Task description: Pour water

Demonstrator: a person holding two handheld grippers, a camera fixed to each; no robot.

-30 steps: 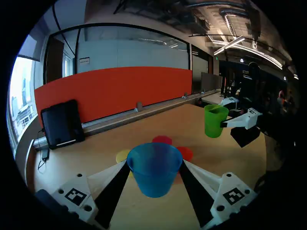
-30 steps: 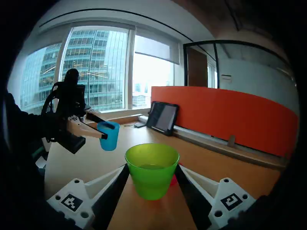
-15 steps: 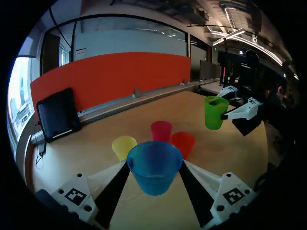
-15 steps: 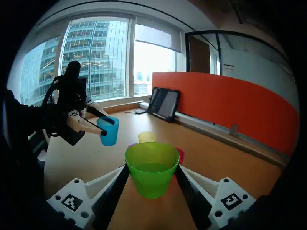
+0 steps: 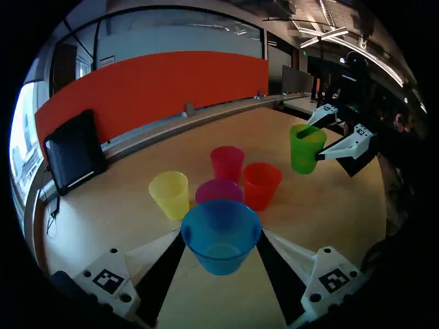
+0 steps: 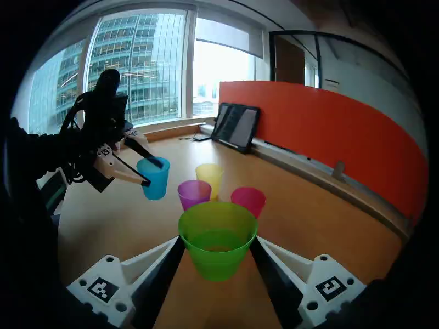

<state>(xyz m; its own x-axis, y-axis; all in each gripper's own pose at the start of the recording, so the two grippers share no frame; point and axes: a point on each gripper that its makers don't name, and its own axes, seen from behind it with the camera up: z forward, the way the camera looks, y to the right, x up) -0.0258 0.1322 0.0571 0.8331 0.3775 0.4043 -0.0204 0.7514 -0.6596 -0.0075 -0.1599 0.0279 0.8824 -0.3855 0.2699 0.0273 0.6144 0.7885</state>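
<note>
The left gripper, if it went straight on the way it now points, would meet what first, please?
Probably the purple cup, just beyond the blue cup the left gripper holds; depth is unclear.

The light wooden table (image 5: pixel 110 230) carries four upright cups in a close cluster: a yellow cup (image 5: pixel 170 193), a purple cup (image 5: pixel 218 192), a crimson cup (image 5: pixel 227 162) and an orange-red cup (image 5: pixel 261 184). In the left gripper view, the purple cup stands between the yellow and orange-red cups. A dark tablet (image 5: pixel 74 151) stands propped at the table's far edge, well apart from the cluster.
</note>
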